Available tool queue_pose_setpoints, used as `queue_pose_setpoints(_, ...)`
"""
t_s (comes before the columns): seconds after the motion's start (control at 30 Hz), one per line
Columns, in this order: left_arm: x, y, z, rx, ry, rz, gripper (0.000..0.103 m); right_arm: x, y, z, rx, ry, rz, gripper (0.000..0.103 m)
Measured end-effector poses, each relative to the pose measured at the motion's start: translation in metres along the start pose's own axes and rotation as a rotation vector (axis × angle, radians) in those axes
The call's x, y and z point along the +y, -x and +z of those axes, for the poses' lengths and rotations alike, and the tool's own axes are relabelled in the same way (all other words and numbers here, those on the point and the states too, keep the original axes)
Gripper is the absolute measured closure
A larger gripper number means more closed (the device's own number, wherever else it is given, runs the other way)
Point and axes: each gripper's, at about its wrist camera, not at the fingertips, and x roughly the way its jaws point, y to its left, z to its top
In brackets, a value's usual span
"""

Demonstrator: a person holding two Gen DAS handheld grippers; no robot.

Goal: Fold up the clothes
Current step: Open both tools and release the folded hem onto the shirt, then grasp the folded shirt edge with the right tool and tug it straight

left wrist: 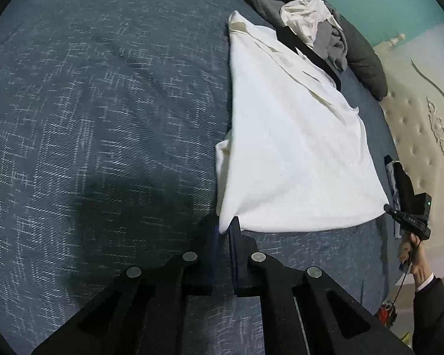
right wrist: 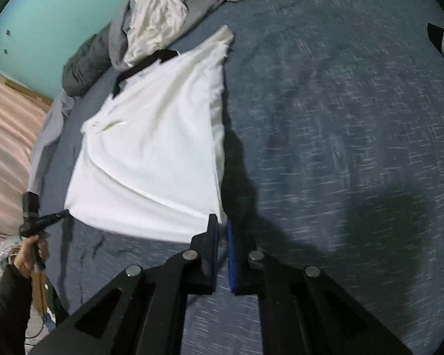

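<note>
White shirt [left wrist: 293, 148] lies flat on the blue bed [left wrist: 103, 118], long axis running away from the left tongs [left wrist: 225, 230], which are clamped on its near corner. Right-wrist view: right tongs [right wrist: 222, 230] pinch the other near hem corner of the shirt [right wrist: 151, 153]; grey clothes [right wrist: 162, 20] heaped beyond.

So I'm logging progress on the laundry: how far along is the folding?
Early. Done: the white shirt lies spread on the bed with one side apparently folded in. In hand: the left hand-held gripper and right hand-held gripper each pinch a bottom corner, likely for the next fold. Left: finishing it, then the heap beyond it.
</note>
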Motion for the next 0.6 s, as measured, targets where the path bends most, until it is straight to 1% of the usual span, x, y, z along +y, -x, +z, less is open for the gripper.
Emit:
queue_pose_setpoints(0.07, 0.001, 0.001, -0.004, 0.001, 0.002, -0.002, 0.097, -0.002, -0.006, -0.003, 0.017, -0.001, -0.009, 0.098)
queue_pose_setpoints(0.13, 0.001, -0.001, -0.005, 0.004, 0.005, -0.004, 0.097, -0.006, -0.010, -0.007, 0.027, -0.016, -0.001, 0.098)
queue_pose_setpoints(0.23, 0.001, -0.002, -0.007, 0.011, 0.008, -0.013, 0.096, -0.009, -0.017, -0.009, 0.023, -0.052, 0.016, 0.095)
queue_pose_setpoints(0.27, 0.000, -0.001, -0.006, 0.006, 0.009, -0.015, 0.094, -0.011, -0.016, -0.009, 0.014, -0.069, 0.020, 0.094)
queue_pose_setpoints(0.3, 0.000, 0.002, -0.006, -0.001, 0.011, -0.016, 0.094, -0.014, -0.015, -0.010, 0.004, -0.089, 0.028, 0.085)
queue_pose_setpoints(0.33, 0.000, 0.004, -0.006, -0.008, 0.012, -0.016, 0.093, -0.016, -0.014, -0.010, -0.006, -0.110, 0.036, 0.066)
queue_pose_setpoints(0.37, 0.000, 0.004, -0.006, -0.009, 0.019, -0.019, 0.091, -0.019, -0.013, -0.011, -0.016, -0.131, 0.043, 0.060)
queue_pose_setpoints(0.4, 0.001, 0.004, -0.006, -0.010, 0.027, -0.023, 0.091, -0.021, -0.012, -0.011, -0.027, -0.146, 0.050, 0.056)
queue_pose_setpoints(0.43, 0.002, 0.003, -0.006, -0.011, 0.035, -0.027, 0.089, -0.022, -0.011, -0.010, -0.039, -0.156, 0.056, 0.056)
queue_pose_setpoints(0.47, 0.003, 0.003, -0.007, -0.012, 0.043, -0.030, 0.080, -0.022, -0.011, -0.010, -0.051, -0.164, 0.061, 0.056)
queue_pose_setpoints(0.53, 0.006, 0.002, -0.007, -0.014, 0.060, -0.037, 0.070, -0.019, -0.013, -0.010, -0.052, -0.167, 0.069, 0.056)
queue_pose_setpoints(0.6, 0.008, 0.001, -0.007, -0.016, 0.076, -0.044, 0.069, -0.014, -0.018, -0.010, -0.038, -0.156, 0.070, 0.056)
